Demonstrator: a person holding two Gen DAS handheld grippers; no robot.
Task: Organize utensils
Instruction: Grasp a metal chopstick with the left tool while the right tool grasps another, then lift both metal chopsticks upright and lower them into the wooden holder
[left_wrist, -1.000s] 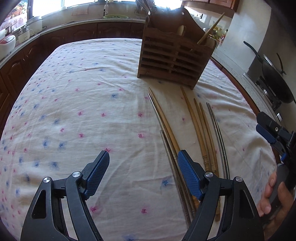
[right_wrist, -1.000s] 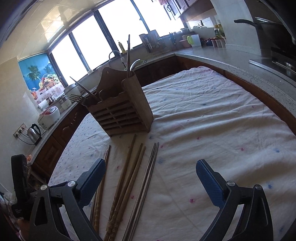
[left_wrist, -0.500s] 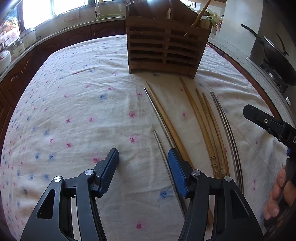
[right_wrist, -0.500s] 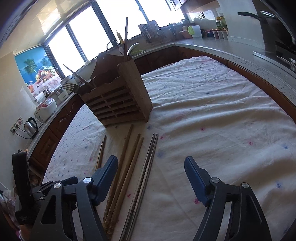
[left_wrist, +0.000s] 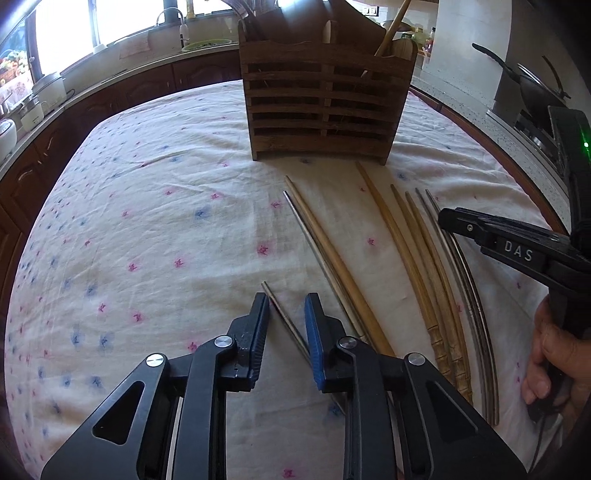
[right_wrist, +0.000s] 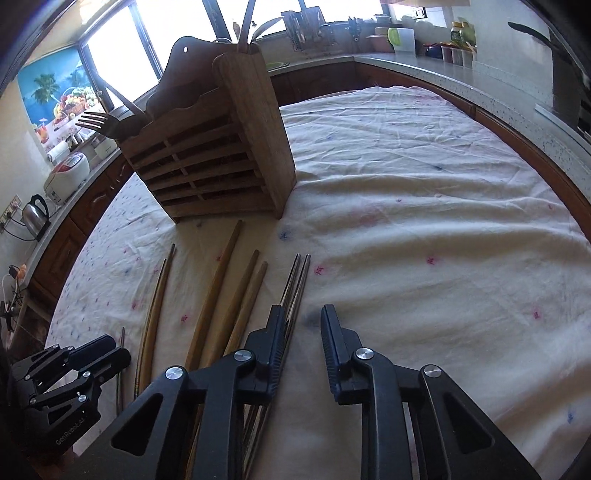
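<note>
Your left gripper (left_wrist: 286, 314) jaws closing, thin grey metal chopstick (left_wrist: 286, 319) between pads, gap visible, not yet pinched; your right gripper (right_wrist: 303, 332) jaws closing too, only cloth between them, pair of dark metal chopsticks (right_wrist: 295, 284) just beside its left pad; loose chopsticks, tan bamboo (left_wrist: 417, 258) and slim steel, lie fanned on floral white tablecloth (left_wrist: 147, 221) before slatted brown wooden utensil holder (left_wrist: 325, 96); holder upright, already holds fork and sticks.
</note>
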